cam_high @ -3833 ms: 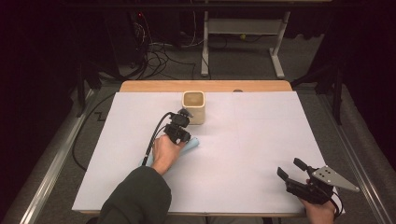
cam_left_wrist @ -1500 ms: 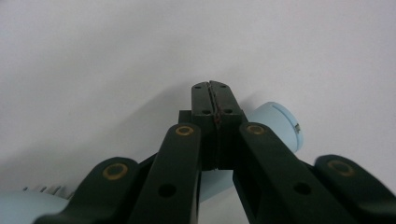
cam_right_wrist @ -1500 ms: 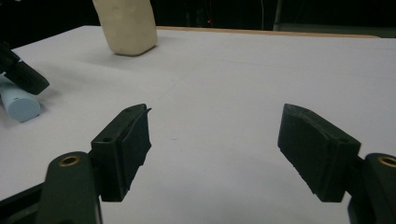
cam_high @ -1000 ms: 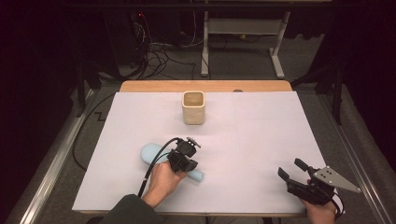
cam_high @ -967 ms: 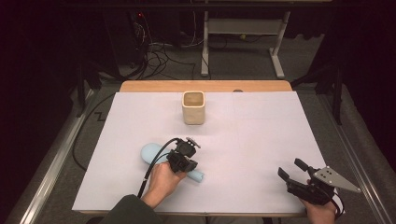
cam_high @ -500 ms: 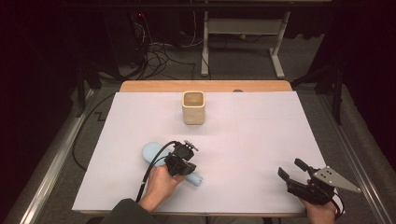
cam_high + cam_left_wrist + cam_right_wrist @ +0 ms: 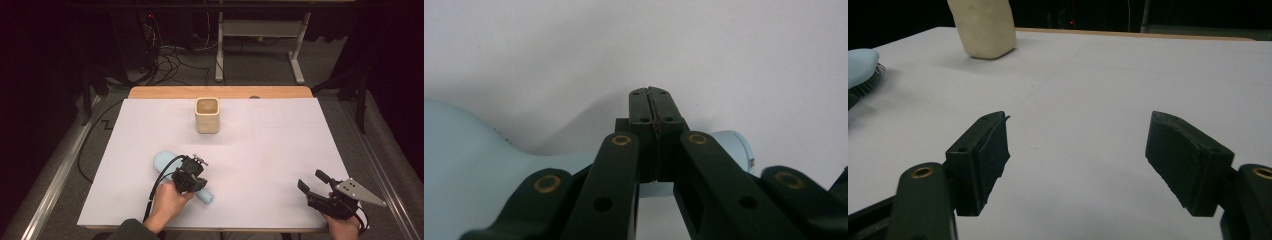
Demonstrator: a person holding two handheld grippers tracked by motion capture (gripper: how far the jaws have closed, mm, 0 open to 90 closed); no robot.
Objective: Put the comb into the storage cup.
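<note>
L gripper [image 7: 196,176] sat low on the near-left part of the white table sheet [image 7: 280,150], right over the light blue hairbrush [image 7: 164,162]. In the L gripper view its jaws were pressed flat together, pad to pad, nothing between them; the tips lay across the brush handle [image 7: 729,142] from above, and whether they touched it couldn't be told. Brush lay flat on the sheet, broad head twd the far-left, handle end [image 7: 207,198] pointing near-right, just beside the person's left hand [image 7: 167,202]. Bristles seen at the head's underside in the R gripper view [image 7: 865,67].

R gripper [image 7: 314,186] was at the near-right corner of the sheet, well apart from the brush, held in the right hand [image 7: 345,227]. Jaws stood wide apart, empty, bare sheet between them, pointing twd the far-left.

Beige square cup [image 7: 207,115] stood upright at the far-centre of the sheet, opening up, well apart from both grippers. Wooden table edge [image 7: 165,92] showed beyond the sheet.
</note>
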